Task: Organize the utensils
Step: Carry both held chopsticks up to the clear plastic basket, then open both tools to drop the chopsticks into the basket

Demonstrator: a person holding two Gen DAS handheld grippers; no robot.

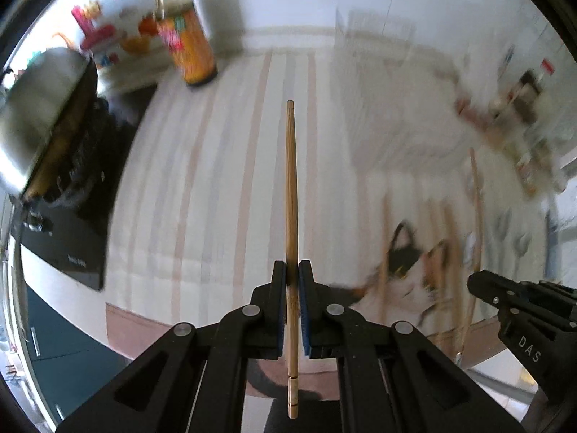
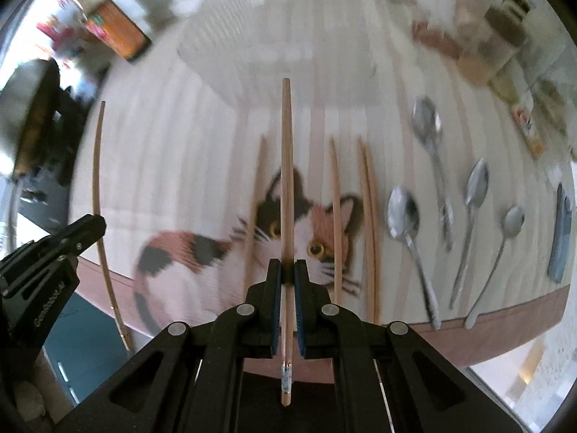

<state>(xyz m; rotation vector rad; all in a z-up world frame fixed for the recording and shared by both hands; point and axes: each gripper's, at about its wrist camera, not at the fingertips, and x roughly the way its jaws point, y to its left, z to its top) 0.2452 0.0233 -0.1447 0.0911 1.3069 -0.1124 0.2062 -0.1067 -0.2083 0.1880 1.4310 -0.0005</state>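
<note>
My left gripper (image 1: pixel 292 270) is shut on a bamboo chopstick (image 1: pixel 291 195) that points forward above the striped cloth. My right gripper (image 2: pixel 287 269) is shut on a paler chopstick (image 2: pixel 286 180) held above the cat picture (image 2: pixel 249 245) on the cloth. Several more chopsticks (image 2: pixel 369 223) lie on the cat picture. Several metal spoons (image 2: pixel 404 216) lie to their right. In the right wrist view the left gripper (image 2: pixel 88 229) shows at the left with its chopstick (image 2: pixel 99 195). In the left wrist view the right gripper (image 1: pixel 479 283) shows at lower right.
A white rack (image 2: pixel 288 36) stands at the back of the cloth. An orange juice bottle (image 1: pixel 193 48) and a printed box (image 1: pixel 115 18) stand far left. A pot (image 1: pixel 39 108) sits on a black cooktop (image 1: pixel 72 238). Jars (image 2: pixel 505 29) stand far right. A blue-grey object (image 2: pixel 560 234) lies at the right edge.
</note>
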